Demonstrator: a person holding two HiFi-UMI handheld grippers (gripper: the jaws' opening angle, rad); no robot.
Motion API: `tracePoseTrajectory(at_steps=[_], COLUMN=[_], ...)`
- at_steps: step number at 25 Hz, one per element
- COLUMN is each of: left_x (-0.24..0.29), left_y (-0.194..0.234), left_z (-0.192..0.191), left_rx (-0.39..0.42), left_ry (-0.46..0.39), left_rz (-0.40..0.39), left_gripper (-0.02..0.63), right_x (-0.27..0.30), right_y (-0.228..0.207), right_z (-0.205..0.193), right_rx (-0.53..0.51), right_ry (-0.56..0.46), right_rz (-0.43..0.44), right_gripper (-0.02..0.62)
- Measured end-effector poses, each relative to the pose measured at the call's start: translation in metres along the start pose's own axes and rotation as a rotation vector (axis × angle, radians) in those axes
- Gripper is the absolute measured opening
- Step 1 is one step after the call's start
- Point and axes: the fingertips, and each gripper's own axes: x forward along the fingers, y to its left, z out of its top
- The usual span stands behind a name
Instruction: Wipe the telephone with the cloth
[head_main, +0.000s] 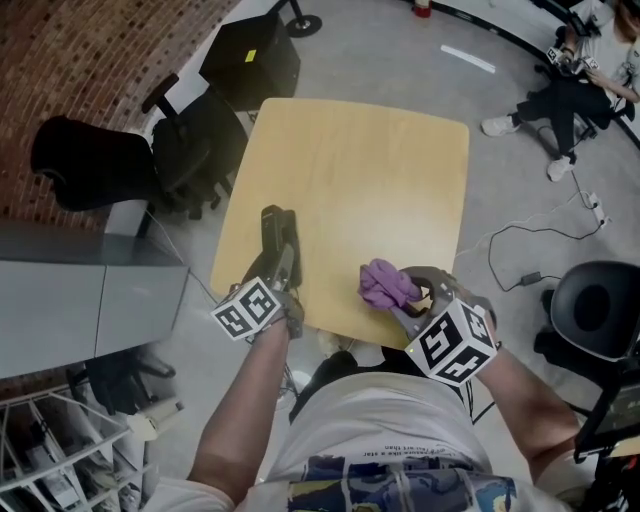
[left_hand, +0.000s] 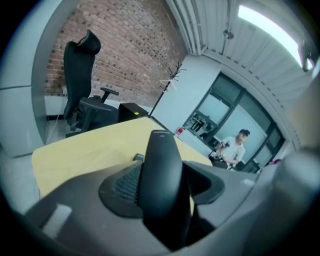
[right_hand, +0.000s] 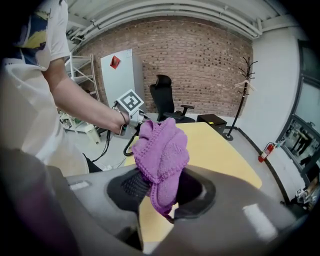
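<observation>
A grey concrete floor (head_main: 400, 60) fills most of the head view, and a red brick wall (head_main: 90, 60) runs along its upper left. In the middle stands a pale wooden table (head_main: 350, 150) with rounded corners; its top is bare apart from what the grippers hold at the near edge. A grey cabinet (head_main: 70, 300) sits to the table's left, with wire shelving (head_main: 60, 460) nearer the person. Two black office chairs (head_main: 190, 150) stand between the wall and the table, and a third black chair (head_main: 598, 310) sits at the right edge. A black box (head_main: 250, 62) rests on the floor past the table's far left corner. A seated person (head_main: 565, 100) is well apart at the upper right. A dark cable (head_main: 520, 235) snakes over the floor to the table's right. The right gripper view shows a coat stand (right_hand: 244, 95) by the brick wall and a red fire extinguisher (right_hand: 265, 150) lower down.

The left gripper (left_hand: 165, 187) is clamped on the black telephone (left_hand: 161, 165), a handset that juts out between its jaws over the table's near left part; whether it touches the wood cannot be told. The right gripper (right_hand: 162, 187) is clamped on the bunched purple cloth (right_hand: 162, 150), over the near edge just to the right of the handset and apart from it.
</observation>
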Motion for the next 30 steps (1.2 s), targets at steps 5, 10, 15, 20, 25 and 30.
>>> tracePoseTrajectory(at_steps=[5, 10, 15, 20, 25, 30], left_x=[0.022, 0.035, 0.045, 0.046, 0.048, 0.046], left_y=[0.011, 0.022, 0.035, 0.042, 0.042, 0.047], left_z=[-0.011, -0.017, -0.026, -0.033, -0.038, -0.044], left_rx=[0.111, 0.168, 0.229, 0.304, 0.344, 0.382], left_ry=[0.032, 0.065, 0.119, 0.157, 0.206, 0.235], left_rz=[0.104, 0.184, 0.246, 0.285, 0.324, 0.337], left_gripper=[0.255, 0.255, 0.255, 0.256, 0.258, 0.263], right_x=[-0.005, -0.003, -0.002, -0.005, -0.005, -0.005], right_y=[-0.006, -0.013, -0.016, -0.022, -0.027, -0.029], right_z=[-0.010, -0.010, -0.010, -0.013, -0.012, -0.009], right_rx=[0.016, 0.010, 0.015, 0.021, 0.014, 0.007], right_ry=[0.004, 0.003, -0.005, -0.004, 0.000, -0.013], right_rz=[0.029, 0.050, 0.070, 0.078, 0.083, 0.088], right_gripper=[0.123, 0.123, 0.123, 0.123, 0.123, 0.123])
